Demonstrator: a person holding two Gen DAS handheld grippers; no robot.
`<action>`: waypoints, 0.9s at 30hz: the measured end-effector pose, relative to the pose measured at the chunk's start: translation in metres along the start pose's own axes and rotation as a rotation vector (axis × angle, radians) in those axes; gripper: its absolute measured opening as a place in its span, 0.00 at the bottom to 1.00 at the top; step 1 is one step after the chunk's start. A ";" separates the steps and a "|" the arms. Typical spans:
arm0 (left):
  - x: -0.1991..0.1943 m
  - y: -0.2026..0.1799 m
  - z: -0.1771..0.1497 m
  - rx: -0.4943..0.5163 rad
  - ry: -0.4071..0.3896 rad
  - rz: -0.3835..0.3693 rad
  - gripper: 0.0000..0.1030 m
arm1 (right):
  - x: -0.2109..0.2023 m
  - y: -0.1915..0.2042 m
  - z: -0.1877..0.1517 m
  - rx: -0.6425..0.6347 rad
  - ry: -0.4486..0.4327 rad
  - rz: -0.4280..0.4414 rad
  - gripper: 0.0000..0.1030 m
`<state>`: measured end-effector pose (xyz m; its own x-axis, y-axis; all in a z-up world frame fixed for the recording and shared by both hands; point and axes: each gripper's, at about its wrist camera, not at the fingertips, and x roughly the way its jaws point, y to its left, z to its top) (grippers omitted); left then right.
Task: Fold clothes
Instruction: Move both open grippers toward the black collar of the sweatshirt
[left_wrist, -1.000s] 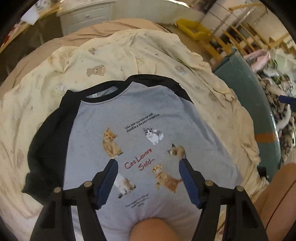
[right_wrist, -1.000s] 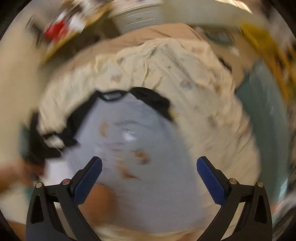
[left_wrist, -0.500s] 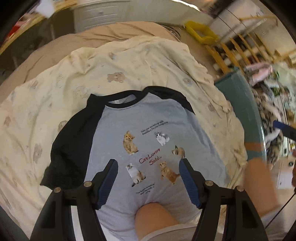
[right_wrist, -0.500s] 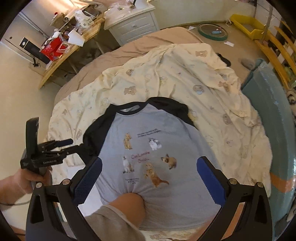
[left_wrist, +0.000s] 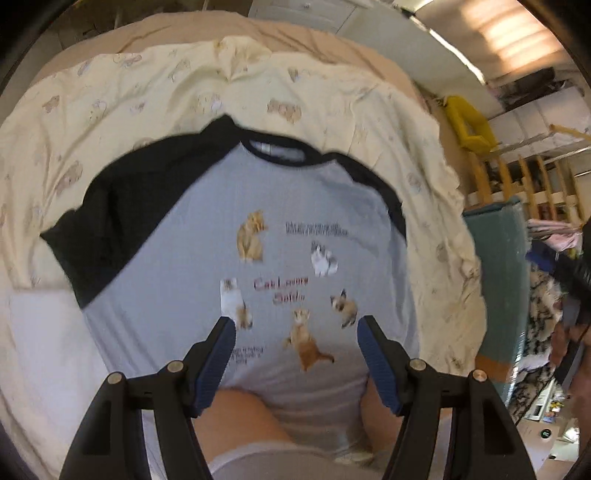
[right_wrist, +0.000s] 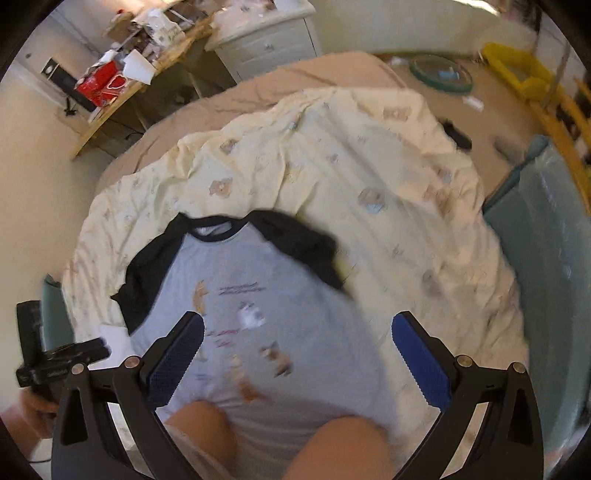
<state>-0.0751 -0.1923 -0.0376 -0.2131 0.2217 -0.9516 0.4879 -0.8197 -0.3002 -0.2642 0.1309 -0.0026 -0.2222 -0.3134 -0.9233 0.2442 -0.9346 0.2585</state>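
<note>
Showing desk (right_wrist: 122, 107) (R view only), shirt (left_wrist: 295, 221) flat

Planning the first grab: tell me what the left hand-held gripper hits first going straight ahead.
Likely the grey shirt, around its cat print; the left hand-held gripper is open and empty. Depth is unclear.

Grey raglan T-shirt (left_wrist: 295, 206) with black sleeves, printed with cats and red lettering; pale yellow quilt (left_wrist: 147, 92) patterned with bears.
</note>
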 end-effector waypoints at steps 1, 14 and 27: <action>0.002 -0.011 -0.001 -0.011 -0.002 0.026 0.67 | 0.003 -0.011 0.002 -0.028 -0.014 0.025 0.99; 0.019 -0.139 0.046 0.152 0.056 0.166 0.67 | 0.028 -0.148 -0.010 -0.068 -0.021 0.160 0.99; 0.163 -0.081 0.169 0.447 0.115 -0.015 0.67 | 0.139 -0.090 0.010 0.201 -0.132 0.232 0.78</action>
<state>-0.2923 -0.1788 -0.1574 -0.1094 0.2720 -0.9561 0.0675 -0.9576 -0.2801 -0.3269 0.1698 -0.1516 -0.3058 -0.5283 -0.7920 0.1146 -0.8463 0.5203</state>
